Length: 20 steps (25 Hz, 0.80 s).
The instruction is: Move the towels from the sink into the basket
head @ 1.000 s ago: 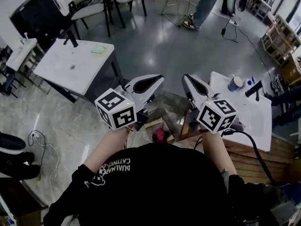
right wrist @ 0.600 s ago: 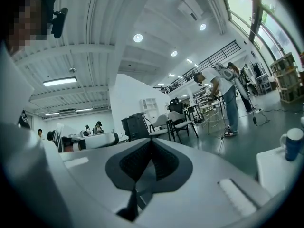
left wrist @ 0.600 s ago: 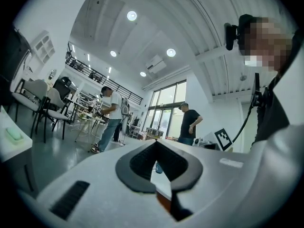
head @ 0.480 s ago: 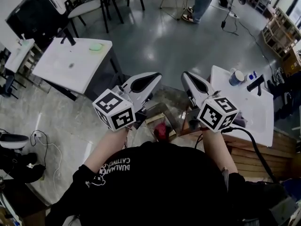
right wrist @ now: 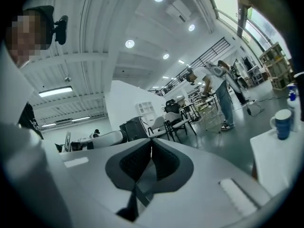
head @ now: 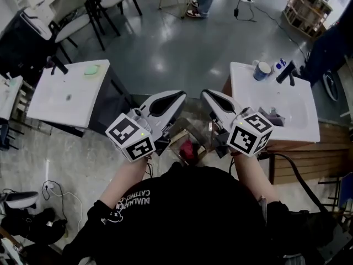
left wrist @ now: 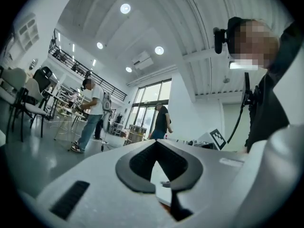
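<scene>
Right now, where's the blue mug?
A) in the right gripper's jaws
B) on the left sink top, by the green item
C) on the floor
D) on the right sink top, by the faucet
D: the blue mug stands at the back of the white sink top on the person's right, just beside the black faucet.
</scene>
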Tool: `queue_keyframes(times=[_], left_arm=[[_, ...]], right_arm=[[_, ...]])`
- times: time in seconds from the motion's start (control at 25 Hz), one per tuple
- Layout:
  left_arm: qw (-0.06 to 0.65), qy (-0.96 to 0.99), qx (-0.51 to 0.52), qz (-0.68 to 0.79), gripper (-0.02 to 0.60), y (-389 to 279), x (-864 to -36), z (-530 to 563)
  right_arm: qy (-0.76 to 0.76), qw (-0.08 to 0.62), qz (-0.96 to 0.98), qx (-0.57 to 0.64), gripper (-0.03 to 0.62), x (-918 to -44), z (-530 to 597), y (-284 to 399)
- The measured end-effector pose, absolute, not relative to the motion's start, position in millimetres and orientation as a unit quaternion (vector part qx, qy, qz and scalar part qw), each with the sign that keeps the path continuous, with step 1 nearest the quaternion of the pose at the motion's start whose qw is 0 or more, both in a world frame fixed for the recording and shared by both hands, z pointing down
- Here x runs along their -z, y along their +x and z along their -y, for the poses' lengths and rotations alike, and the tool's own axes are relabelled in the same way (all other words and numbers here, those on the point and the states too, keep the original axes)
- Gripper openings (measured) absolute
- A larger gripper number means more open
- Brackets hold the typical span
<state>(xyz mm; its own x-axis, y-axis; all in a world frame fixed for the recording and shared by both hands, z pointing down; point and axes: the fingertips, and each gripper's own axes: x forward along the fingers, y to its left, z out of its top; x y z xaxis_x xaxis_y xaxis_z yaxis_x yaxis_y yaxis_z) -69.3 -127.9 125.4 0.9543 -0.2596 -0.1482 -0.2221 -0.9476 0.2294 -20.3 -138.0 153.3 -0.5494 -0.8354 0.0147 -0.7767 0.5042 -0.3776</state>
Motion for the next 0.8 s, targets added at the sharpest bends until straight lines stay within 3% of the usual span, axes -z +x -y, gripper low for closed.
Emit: queue_keyframes(times=[0.2, 0.48, 0.8], left_arm=[[0.118, 0.985, 0.090, 0.088, 0.002, -24, -135, 112], [0.134, 0.983, 0.078, 0.093, 0.002, 33, -139, 117], [0.162, 0.978, 0.090, 0.096, 0.002, 132, -141, 127]], right_arm=[[-0.518, 0.055, -0.839, 0.158, 0.006, -169, 117, 26], [-0.541, 0.090, -0.820, 0.162, 0.006, -170, 113, 99], [-0.555, 0.042, -0.814, 0.164, 0.006, -180, 110, 200]])
